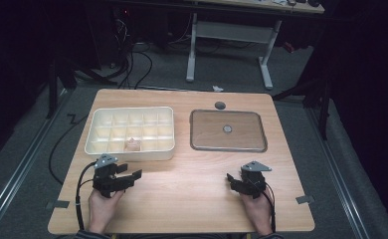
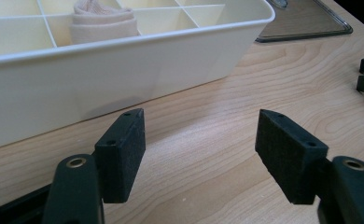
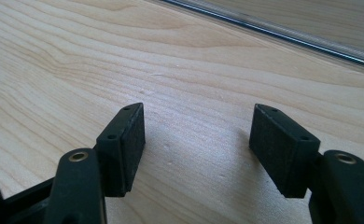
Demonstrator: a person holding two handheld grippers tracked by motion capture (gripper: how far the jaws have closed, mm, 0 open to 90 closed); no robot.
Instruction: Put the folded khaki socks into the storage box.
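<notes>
Near the box point(image 1: 130, 132) one roll point(image 1: 133, 145) sits stored (front row); your left gripper point(image 1: 125, 178) and right gripper point(image 1: 236, 181) gape wide, empty.

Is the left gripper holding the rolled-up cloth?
No, the left gripper is open over bare table, and the cloth sits in the tray.

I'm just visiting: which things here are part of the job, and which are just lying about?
In the job:
divided box
rolled cloth
left tool, open
right tool, open

Lying about:
clear lid
far desk
floor cables
</notes>
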